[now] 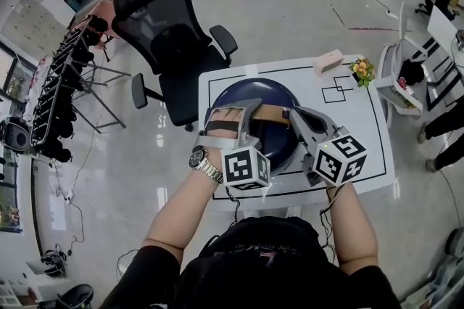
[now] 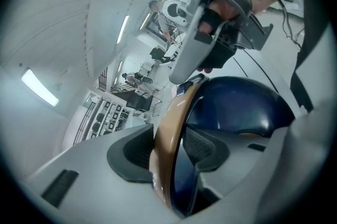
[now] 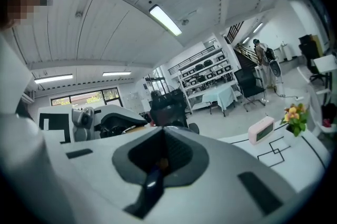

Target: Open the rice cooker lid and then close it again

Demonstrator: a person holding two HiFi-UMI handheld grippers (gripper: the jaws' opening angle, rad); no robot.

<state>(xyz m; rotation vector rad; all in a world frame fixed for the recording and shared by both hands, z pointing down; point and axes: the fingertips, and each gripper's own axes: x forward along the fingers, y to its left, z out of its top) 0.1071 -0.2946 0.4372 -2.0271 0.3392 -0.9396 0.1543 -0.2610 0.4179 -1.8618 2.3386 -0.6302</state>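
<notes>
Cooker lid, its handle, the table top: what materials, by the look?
Lid: glossy dark-blue shell, probably plastic or painted metal; it shows clear reflections. Handle: smooth tan band, likely plastic, with a soft sheen. Table: flat white top with black lines, possibly laminate.

Left gripper clamped on tan handle, navy rice cooker below, right gripper opposite

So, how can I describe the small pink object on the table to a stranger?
Find the white table with black lines, holding the dark blue rice cooker. Along its far edge, beside the small flowers, lies the pink box, the only pink, rectangular thing there.
</notes>
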